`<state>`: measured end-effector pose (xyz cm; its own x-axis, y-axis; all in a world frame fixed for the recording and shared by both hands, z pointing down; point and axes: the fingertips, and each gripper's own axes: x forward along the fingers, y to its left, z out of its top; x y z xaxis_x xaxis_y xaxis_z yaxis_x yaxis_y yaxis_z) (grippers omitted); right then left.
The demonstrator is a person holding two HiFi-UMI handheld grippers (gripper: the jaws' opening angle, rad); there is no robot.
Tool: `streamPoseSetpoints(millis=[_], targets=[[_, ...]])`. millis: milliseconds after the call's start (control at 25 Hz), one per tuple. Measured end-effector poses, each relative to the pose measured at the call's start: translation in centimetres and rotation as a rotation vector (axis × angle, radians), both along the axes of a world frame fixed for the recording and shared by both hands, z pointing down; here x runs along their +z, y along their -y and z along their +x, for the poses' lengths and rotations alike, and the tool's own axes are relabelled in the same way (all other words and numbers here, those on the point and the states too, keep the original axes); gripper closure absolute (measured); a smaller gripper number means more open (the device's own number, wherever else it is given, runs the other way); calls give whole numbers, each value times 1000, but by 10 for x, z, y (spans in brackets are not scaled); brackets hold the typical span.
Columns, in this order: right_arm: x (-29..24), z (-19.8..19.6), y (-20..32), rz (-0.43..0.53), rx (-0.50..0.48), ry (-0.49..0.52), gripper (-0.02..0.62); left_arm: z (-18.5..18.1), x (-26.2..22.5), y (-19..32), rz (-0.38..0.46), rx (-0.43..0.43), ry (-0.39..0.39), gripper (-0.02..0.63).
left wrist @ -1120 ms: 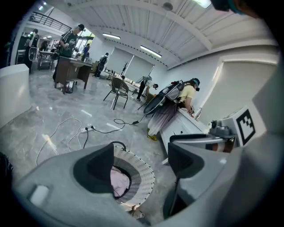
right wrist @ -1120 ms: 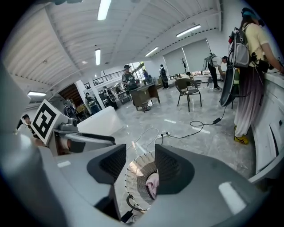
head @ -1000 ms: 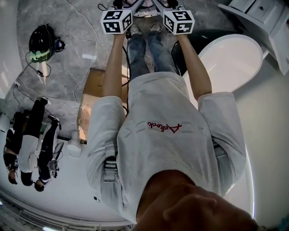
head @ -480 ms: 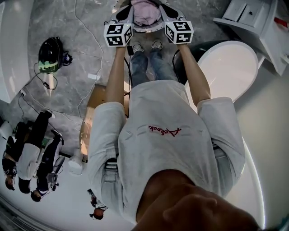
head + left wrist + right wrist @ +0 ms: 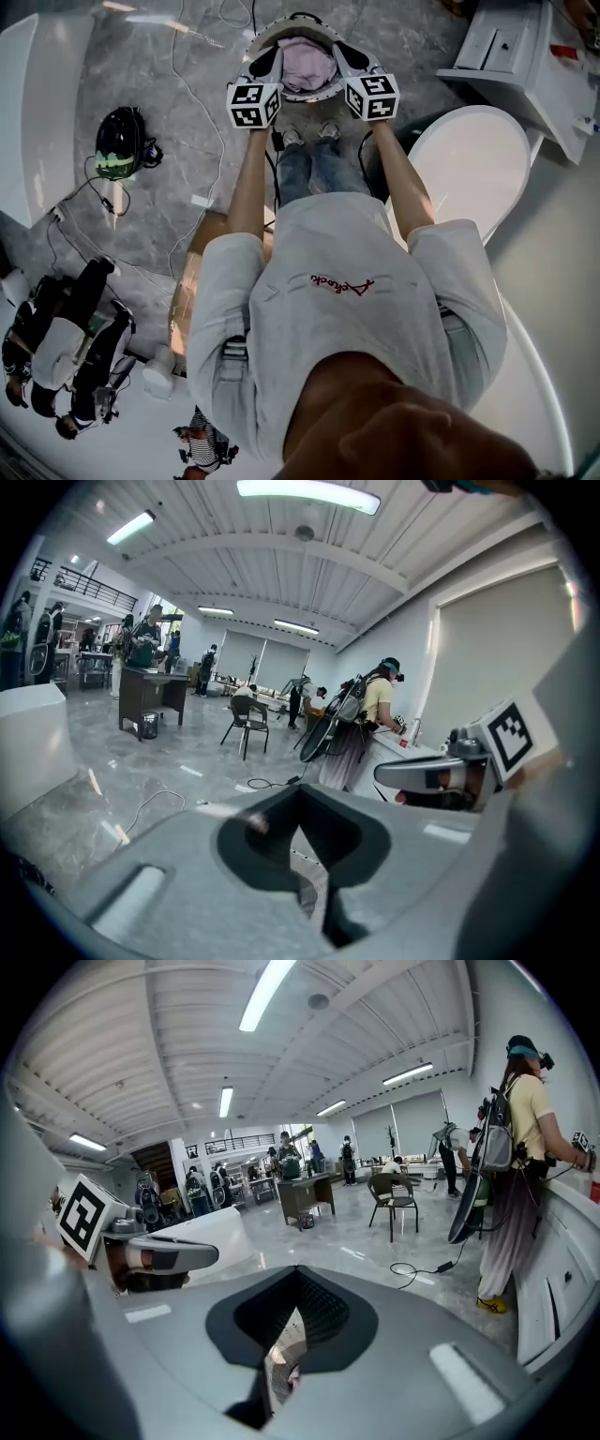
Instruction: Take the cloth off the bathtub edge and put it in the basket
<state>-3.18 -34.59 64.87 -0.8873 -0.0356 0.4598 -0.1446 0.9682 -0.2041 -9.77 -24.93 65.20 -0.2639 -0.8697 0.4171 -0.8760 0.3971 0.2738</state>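
The soft, crumpled pink cloth (image 5: 307, 64) sits bunched up inside the round basket with a pale rim (image 5: 281, 26). That's on the grey marbled stone floor (image 5: 169, 103), on the far side of the person's shoes. Off to the right is the glossy white oval bathtub (image 5: 473, 155), all smooth curves. The left claw (image 5: 264, 62) and right claw (image 5: 349, 58) are grey hard plastic, each with a black-and-white marker cube at its near end. In the head view they flank the cloth, tips lying over the basket's left and right rim. Only the head view shows the basket, cloth and tub. It also shows a shiny black helmet with green trim (image 5: 119, 142) on the floor to the left and a flat brown cardboard sheet (image 5: 199, 246) left of the person's legs. The gripper views look out across a big hall instead: ribbed white ceiling with long strip lights (image 5: 265, 993), a black metal chair (image 5: 246, 726), and a person in a yellow shirt (image 5: 527, 1101) over on the right. Each one also catches the other claw off to the side. In the left gripper view the left claw's jaws have just closed and meet along one seam, with nothing between them. Same story in the right gripper view: the right claw is clenched and empty.
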Motion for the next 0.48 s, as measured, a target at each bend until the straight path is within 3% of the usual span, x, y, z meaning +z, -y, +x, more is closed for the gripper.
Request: streamPoseSetpoints(millis=[480], targets=[[-106, -9, 19, 62, 26, 184, 589, -14, -110, 11, 115, 2, 144, 606]])
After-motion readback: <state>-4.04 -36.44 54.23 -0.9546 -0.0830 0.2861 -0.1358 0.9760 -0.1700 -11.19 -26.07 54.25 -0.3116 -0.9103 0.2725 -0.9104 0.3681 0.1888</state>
